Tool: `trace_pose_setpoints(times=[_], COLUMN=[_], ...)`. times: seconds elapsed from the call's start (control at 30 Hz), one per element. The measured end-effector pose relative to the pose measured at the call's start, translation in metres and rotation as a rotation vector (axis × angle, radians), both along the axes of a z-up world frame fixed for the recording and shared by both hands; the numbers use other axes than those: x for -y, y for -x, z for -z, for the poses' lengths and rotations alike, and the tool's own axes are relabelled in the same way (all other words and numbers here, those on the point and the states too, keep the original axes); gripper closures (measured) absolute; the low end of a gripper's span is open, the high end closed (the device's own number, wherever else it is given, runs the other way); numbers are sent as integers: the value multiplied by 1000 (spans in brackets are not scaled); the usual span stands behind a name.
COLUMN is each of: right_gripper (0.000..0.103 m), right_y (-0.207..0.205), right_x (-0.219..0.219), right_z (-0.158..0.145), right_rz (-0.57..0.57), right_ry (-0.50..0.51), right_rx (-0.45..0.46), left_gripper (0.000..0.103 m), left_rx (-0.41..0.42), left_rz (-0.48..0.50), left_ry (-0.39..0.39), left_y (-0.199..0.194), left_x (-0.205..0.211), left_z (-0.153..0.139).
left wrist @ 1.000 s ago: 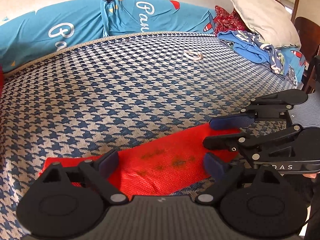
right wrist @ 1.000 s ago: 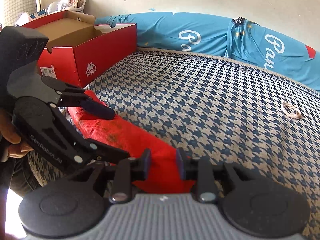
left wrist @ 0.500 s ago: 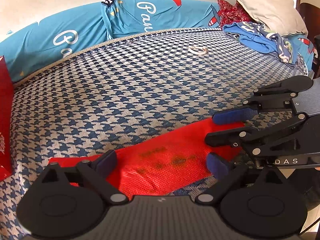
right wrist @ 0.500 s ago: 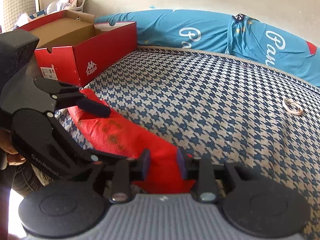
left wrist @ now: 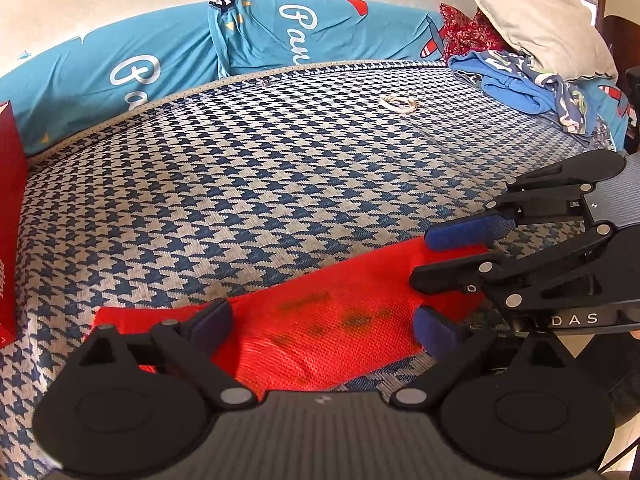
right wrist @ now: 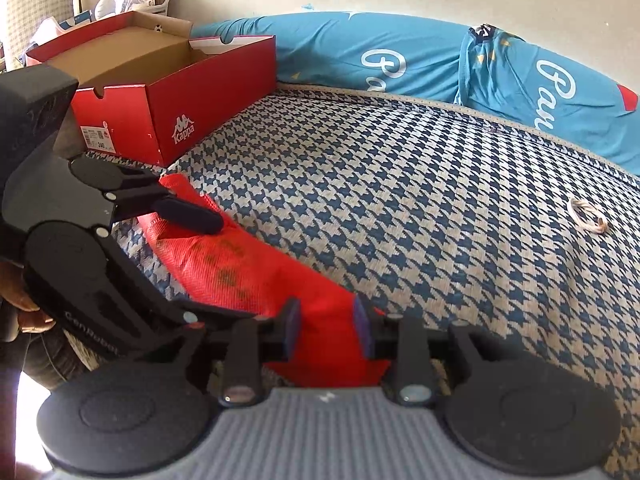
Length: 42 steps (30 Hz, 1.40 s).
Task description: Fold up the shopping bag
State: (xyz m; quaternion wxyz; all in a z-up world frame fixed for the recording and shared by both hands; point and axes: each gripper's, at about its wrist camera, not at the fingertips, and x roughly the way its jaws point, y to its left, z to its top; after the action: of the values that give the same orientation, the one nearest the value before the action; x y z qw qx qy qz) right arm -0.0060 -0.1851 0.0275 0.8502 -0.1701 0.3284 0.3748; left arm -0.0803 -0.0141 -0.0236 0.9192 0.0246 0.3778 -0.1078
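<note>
The red shopping bag (left wrist: 320,320) lies flattened into a long strip on the houndstooth mattress (left wrist: 240,184), near its front edge. My left gripper (left wrist: 322,320) is open wide, its pads standing either side of the strip's left part without pressing it. The right end of the shopping bag (right wrist: 326,320) sits between the narrow jaws of my right gripper (right wrist: 326,328), and the fabric fills the gap. From the left wrist view, the right gripper (left wrist: 424,260) reaches in from the right over that end. In the right wrist view, the left gripper (right wrist: 224,268) straddles the strip's far part.
An open red shoebox (right wrist: 160,92) stands on the mattress just beyond the bag's left end. A pale rubber band (left wrist: 400,104) lies further back. Blue bolsters (left wrist: 160,60) line the wall. A pillow (left wrist: 532,20) and crumpled clothes (left wrist: 520,84) pile up at the right. A hand (right wrist: 28,304) holds the left gripper.
The left gripper's jaws have spread a little wider over the strip, and its view has swung slightly, bringing the shoebox edge in at left. The right gripper has kept still.
</note>
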Motion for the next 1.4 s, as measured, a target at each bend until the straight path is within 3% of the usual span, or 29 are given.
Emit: trace_pose_setpoints(times=[0.9,1.0,1.03,1.07,1.1,1.4], right_gripper=[73,67,53,25,19,26], right_y=[2,-1,-3,-6,-8,-26], right_x=[0,1,3,5,8,17], right_z=[-3,-8,-10,-13,-15,-21], right_rz=[4,15,26,41,45,95], right_ry=[0,-5,-17,-33,-52,-36], right_rx=[31,16,2,-15,-30,-53], left_gripper=[3,3,3,2,2,0], left_rx=[18,18,19,19,20,29], left_rz=[-13,-11,-8,-6,-6,-18], left_ry=[34,34,29,23,18,19], left_y=[1,1,1,1,1,2], left_x=[-3,-3,-3,-2,-1,0], left_z=[-1,-1,-1,-1,-1,1])
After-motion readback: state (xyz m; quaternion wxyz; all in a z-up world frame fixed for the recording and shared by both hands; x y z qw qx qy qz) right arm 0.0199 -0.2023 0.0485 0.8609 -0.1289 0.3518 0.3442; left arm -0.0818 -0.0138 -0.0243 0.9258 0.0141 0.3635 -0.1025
